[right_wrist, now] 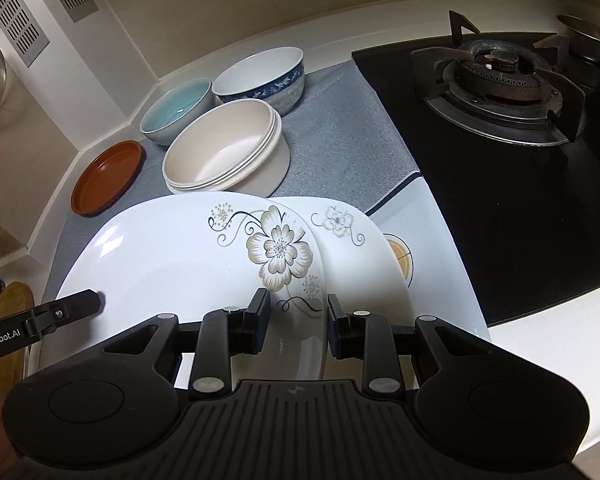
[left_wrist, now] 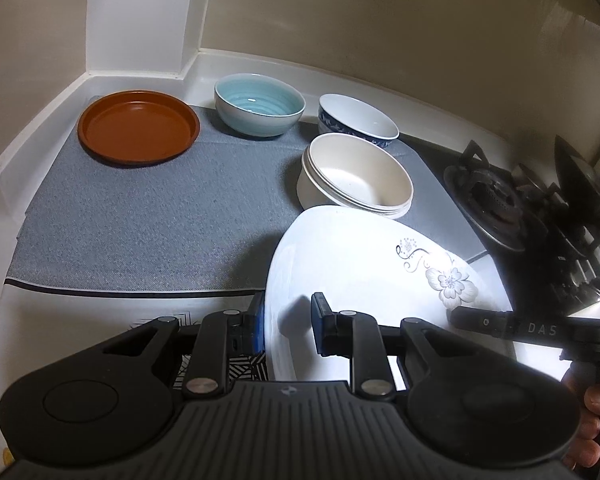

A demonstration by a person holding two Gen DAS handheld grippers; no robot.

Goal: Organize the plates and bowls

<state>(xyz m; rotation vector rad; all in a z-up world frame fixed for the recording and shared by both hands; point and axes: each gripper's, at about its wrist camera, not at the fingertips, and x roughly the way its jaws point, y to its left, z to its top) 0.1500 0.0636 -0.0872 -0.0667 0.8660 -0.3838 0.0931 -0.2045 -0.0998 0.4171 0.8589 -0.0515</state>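
Together, both tools grip one white flowered plate [right_wrist: 172, 256] above another.

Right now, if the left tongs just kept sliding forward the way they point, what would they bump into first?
Likely the stack of cream bowls. The left tongs already grip the flowered plate, whose far rim sits just short of that stack. Depth is hard to judge.

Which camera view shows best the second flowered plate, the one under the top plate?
The right wrist view: the lower flowered plate sticks out beyond the top flowered plate, its flower print visible. In the left wrist view only the top plate shows; the lower one is hidden.
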